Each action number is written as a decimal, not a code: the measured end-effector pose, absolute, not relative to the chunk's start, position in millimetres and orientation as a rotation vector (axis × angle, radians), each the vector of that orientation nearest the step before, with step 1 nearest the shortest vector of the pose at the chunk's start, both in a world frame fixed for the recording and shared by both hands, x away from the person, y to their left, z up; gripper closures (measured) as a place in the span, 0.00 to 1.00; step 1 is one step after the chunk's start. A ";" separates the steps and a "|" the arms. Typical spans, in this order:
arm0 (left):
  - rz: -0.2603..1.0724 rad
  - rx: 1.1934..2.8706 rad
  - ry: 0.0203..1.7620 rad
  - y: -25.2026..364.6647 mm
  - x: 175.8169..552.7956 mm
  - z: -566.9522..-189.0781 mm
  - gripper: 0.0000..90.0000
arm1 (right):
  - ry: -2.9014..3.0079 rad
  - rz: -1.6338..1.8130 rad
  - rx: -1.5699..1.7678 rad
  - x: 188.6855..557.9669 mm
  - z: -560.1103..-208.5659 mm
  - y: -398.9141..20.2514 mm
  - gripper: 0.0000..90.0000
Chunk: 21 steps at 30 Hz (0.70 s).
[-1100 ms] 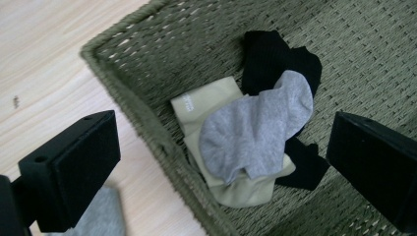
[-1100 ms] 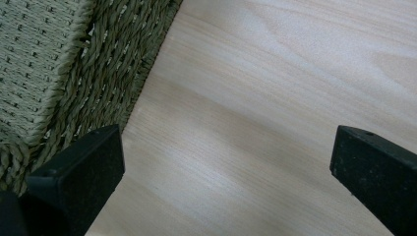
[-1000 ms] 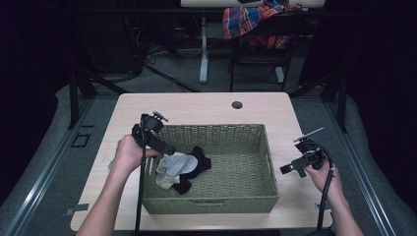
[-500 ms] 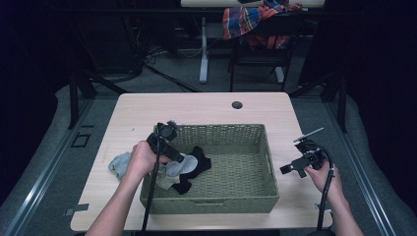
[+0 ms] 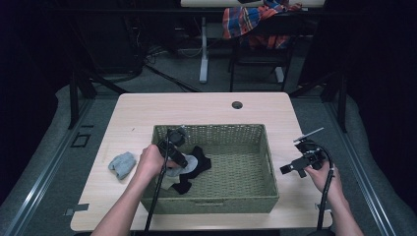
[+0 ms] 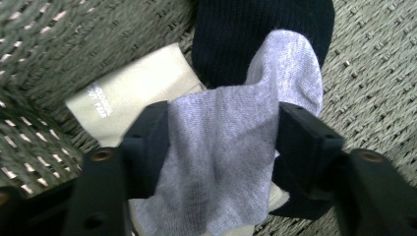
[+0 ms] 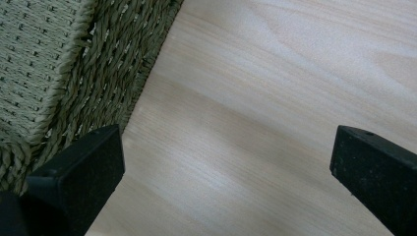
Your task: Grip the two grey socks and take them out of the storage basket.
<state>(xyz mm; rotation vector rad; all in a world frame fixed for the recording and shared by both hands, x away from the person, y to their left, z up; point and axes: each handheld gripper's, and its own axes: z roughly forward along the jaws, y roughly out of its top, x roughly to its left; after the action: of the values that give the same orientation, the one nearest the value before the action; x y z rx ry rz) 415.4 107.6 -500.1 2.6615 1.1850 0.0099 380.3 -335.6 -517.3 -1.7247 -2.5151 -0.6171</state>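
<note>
Rectangular olive-green woven wicker basket (image 5: 236,132) sits mid-table on the pale wooden tabletop (image 5: 206,110), long side running 9 to 3 o'clock. Left gripper (image 5: 183,162) reaches down inside the basket at its 9 o'clock end, held by the left hand (image 5: 150,162); in the left gripper view (image 6: 223,135) its black jaws stand either side of a light grey knit sock (image 6: 236,142), fabric filling the gap btwn them and touching both, so the jaws look clamped on it w/ a fairly wide gap. Under the grey sock lie a dark navy ribbed sock (image 6: 255,34) toward 12 o'clock and a cream sock w/ small printed lettering (image 6: 133,93) toward 10 o'clock, all on the basket's woven floor. A second balled-up grey sock (image 5: 121,164) rests on the table outside the basket, at 9 o'clock, near the left hand. Right gripper (image 5: 284,170) hovers over bare table at 3 o'clock of the basket, in the right hand (image 5: 322,172); in the right gripper view (image 7: 226,162) jaws are wide apart, holding nothing, basket wall at 9 o'clock. Small dark round hole (image 5: 237,104) in tabletop at 12 o'clock
</note>
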 end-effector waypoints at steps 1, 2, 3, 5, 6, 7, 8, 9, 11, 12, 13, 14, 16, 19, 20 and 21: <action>0.008 2.663 1.182 108.0 415.7 -500.6 0.54 | -2.515 -0.617 -1.724 380.3 -517.3 -335.7 0.00; 0.011 2.663 1.178 108.5 415.7 -500.8 0.57 | -2.514 -0.618 -1.724 380.4 -517.3 -335.7 0.00; 0.016 2.666 1.176 108.9 415.6 -501.1 0.63 | -2.515 -0.616 -1.725 380.4 -517.3 -335.6 0.00; 0.026 2.667 1.174 109.9 415.5 -500.8 0.69 | -2.509 -0.626 -1.740 379.7 -517.6 -334.7 0.00; 0.037 2.671 1.173 110.1 415.2 -500.6 0.74 | -2.510 -0.624 -1.739 379.7 -517.5 -334.7 0.00; 0.037 2.672 1.172 110.3 414.9 -500.1 0.77 | -2.510 -0.624 -1.739 379.7 -517.5 -334.7 0.00; 0.043 2.671 1.166 110.6 414.6 -499.9 0.80 | -2.511 -0.623 -1.737 379.7 -517.4 -334.9 0.00; 0.046 2.675 1.163 110.6 414.3 -499.7 0.83 | -2.516 -0.615 -1.727 380.2 -517.1 -335.5 0.00; 0.045 2.676 1.156 110.6 413.5 -498.9 0.86 | -2.518 -0.614 -1.722 380.3 -516.9 -335.9 0.00; 0.046 2.678 1.153 110.8 413.2 -498.1 0.88 | -2.511 -0.625 -1.738 379.7 -517.2 -335.0 0.00; 0.045 2.678 1.149 111.0 412.8 -496.4 0.88 | -2.511 -0.626 -1.735 379.8 -517.1 -335.2 0.00; 0.053 2.670 1.152 111.1 411.8 -494.5 0.89 | -2.514 -0.624 -1.721 380.3 -516.8 -336.0 0.00; 0.061 2.667 1.138 112.3 410.7 -489.2 0.89 | -2.510 -0.632 -1.739 379.7 -517.0 -335.5 0.00; 0.086 2.649 1.131 114.0 408.7 -481.1 0.89 | -2.525 -0.603 -1.703 380.9 -515.9 -336.9 0.00; 0.091 2.637 1.131 114.4 408.2 -478.8 0.89 | -2.532 -0.591 -1.694 381.2 -515.2 -337.1 0.00; 0.094 2.634 1.128 114.9 408.1 -476.0 0.89 | -2.511 -0.631 -1.733 379.9 -516.9 -335.4 0.00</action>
<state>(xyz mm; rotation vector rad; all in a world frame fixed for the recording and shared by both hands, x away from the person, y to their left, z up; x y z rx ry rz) 408.1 114.9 -476.0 2.6337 1.1278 0.0942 379.9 -335.4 -516.9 -1.7333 -2.5111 -0.6308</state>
